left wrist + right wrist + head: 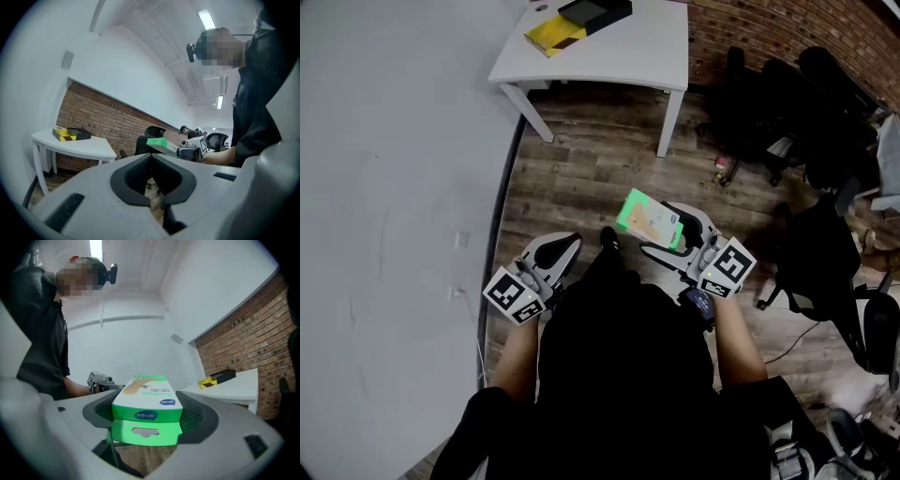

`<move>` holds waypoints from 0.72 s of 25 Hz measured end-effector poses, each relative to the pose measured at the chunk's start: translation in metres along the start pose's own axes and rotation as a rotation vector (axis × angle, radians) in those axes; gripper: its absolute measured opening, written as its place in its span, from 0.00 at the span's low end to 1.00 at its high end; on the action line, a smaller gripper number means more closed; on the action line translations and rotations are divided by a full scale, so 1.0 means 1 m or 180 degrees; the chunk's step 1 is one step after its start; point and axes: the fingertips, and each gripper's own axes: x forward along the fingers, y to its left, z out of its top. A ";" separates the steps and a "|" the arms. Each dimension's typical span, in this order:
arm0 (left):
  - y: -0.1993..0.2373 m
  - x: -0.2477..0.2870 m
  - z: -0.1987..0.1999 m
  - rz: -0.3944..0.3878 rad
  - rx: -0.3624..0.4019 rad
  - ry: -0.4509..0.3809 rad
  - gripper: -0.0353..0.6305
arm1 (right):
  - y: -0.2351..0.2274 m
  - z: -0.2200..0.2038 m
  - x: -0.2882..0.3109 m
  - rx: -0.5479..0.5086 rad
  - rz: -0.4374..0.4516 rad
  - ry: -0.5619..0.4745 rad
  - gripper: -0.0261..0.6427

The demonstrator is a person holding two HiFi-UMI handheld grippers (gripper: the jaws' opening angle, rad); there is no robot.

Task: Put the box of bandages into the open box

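From the head view, a wood-plank floor runs between a plain white wall on the left and a brick wall in the upper right. At the top edge stands a white rectangular table (619,52) carrying a shallow open box with yellow-and-black sides (577,21). The green-and-white cardboard box of bandages (649,219) sits mid-frame, off the floor, clamped in the right gripper (664,231) and well apart from the table. The left gripper (562,249) hangs lower left, beside the person's black clothing. Black office chairs (797,103) crowd the right side, away from the straight line to the table.

In the left gripper view, the left gripper's ribbed pads (140,174) meet with nothing between them. The table sits at the left edge, with the bandage box at centre, carried by the other tool.

In the right gripper view, the jaws press the carton's two long sides near its tabbed end, and most of its length juts forward. The open box shows at right, on the tabletop.

The carton looks light, with thin, glossy walls that hard pressure could dent. The side grip near one end probably suits it, though the overhanging end could swing. Nothing appears to block the way, but the open box's raised rim will likely need clearing from above.
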 end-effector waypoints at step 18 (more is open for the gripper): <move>0.072 0.090 0.005 -0.0394 -0.0196 -0.0063 0.08 | -0.092 -0.003 0.010 0.0094 -0.0358 0.0192 0.59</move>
